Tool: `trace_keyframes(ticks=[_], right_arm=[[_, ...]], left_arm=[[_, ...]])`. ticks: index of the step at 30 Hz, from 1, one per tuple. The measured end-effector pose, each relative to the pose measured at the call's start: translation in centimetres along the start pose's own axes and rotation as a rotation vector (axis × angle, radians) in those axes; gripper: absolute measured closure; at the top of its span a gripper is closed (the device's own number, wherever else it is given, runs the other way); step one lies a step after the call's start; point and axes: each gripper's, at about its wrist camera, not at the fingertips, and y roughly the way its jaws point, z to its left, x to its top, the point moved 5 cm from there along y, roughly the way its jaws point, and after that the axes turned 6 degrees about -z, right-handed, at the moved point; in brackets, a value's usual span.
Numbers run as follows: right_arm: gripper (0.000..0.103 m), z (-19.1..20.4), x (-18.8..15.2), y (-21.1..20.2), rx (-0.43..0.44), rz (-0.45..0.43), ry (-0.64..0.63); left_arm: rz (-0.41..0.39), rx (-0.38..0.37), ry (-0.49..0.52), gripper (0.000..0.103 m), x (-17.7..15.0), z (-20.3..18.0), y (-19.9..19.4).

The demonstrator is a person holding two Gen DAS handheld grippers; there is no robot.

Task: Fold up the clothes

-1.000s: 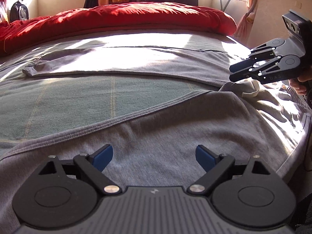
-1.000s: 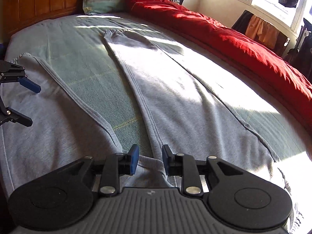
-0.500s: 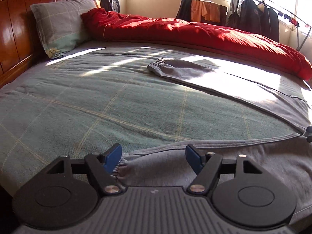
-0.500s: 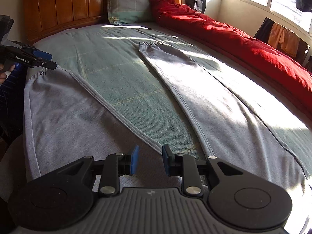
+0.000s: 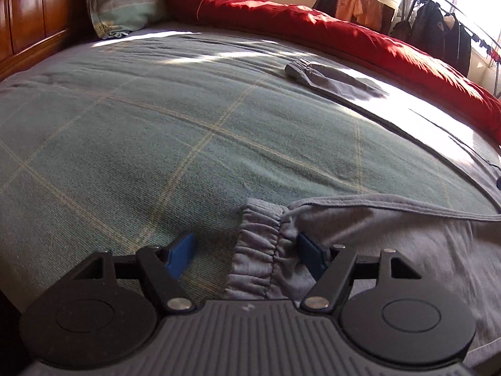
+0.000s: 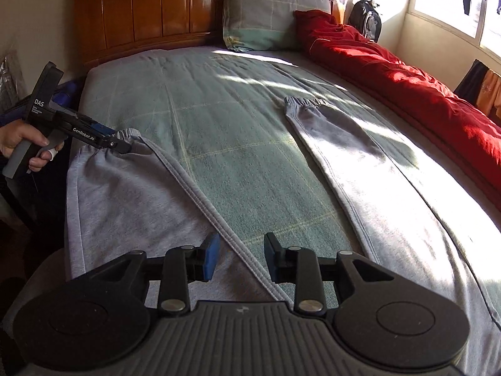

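Note:
Grey sweatpants [image 6: 131, 206] lie spread on the bed with the legs apart. The near leg's elastic cuff [image 5: 260, 244] sits between the pads of my left gripper [image 5: 247, 250], which is open: one pad is over the blanket, the other over the leg cloth. In the right wrist view the left gripper [image 6: 120, 145] reaches that cuff [image 6: 133, 134] from the left. My right gripper [image 6: 239, 253] hovers over the near leg's inner seam [image 6: 200, 200]; its jaws are opening, the seam runs between them and they grip nothing. The far leg [image 6: 360, 169] ends in a cuff [image 6: 300, 103].
A green checked blanket [image 6: 235, 144] covers the bed. A red duvet [image 6: 407, 94] lies along the far side, a pillow [image 6: 269, 9] leans on the wooden headboard [image 6: 150, 9]. A backpack [image 6: 364, 22] and hanging clothes [image 5: 438, 31] stand by the window. A hand [image 6: 22, 138] holds the left gripper.
My left gripper slid along the near leg to its cuff and its jaws narrowed. My right gripper drew back along the pants and its jaws have widened a little.

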Motion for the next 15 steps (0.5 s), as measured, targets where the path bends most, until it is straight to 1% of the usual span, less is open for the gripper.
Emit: trace_keyframes(ticks=[1, 2, 3, 4, 6, 9, 12, 15], right_arm=[[0.068, 0.4, 0.7, 1.0, 0.02, 0.0, -0.013], [0.065, 0.7, 1.4, 2.2, 0.048, 0.003, -0.019], [0.058, 1.1, 2.2, 3.6, 0.079, 0.008, -0.021], [0.055, 1.5, 2.9, 4.9, 0.11, 0.013, -0.023], [0.054, 2.0, 4.1, 7.4, 0.158, 0.024, -0.029], [0.054, 2.8, 5.3, 11.0, 0.213, 0.049, -0.037], [0.053, 4.0, 6.1, 13.6, 0.284, 0.07, -0.031], [0.053, 5.4, 6.8, 15.8, 0.348, 0.09, -0.037]], left_arm=[[-0.001, -0.011, 0.004, 0.032, 0.1, 0.0, 0.1], [-0.003, -0.027, -0.006, 0.032, 0.3, 0.2, 0.1], [-0.003, -0.046, -0.019, 0.032, 0.4, 0.5, 0.2], [-0.001, -0.064, -0.029, 0.032, 0.5, 0.8, 0.3], [-0.001, -0.088, -0.029, 0.032, 0.5, 1.0, 0.5], [-0.01, -0.084, 0.034, 0.032, 0.1, 0.5, 0.3], [-0.024, -0.081, 0.058, 0.032, -0.1, 0.3, 0.3], [-0.033, -0.096, 0.065, 0.031, -0.2, 0.5, 0.2]])
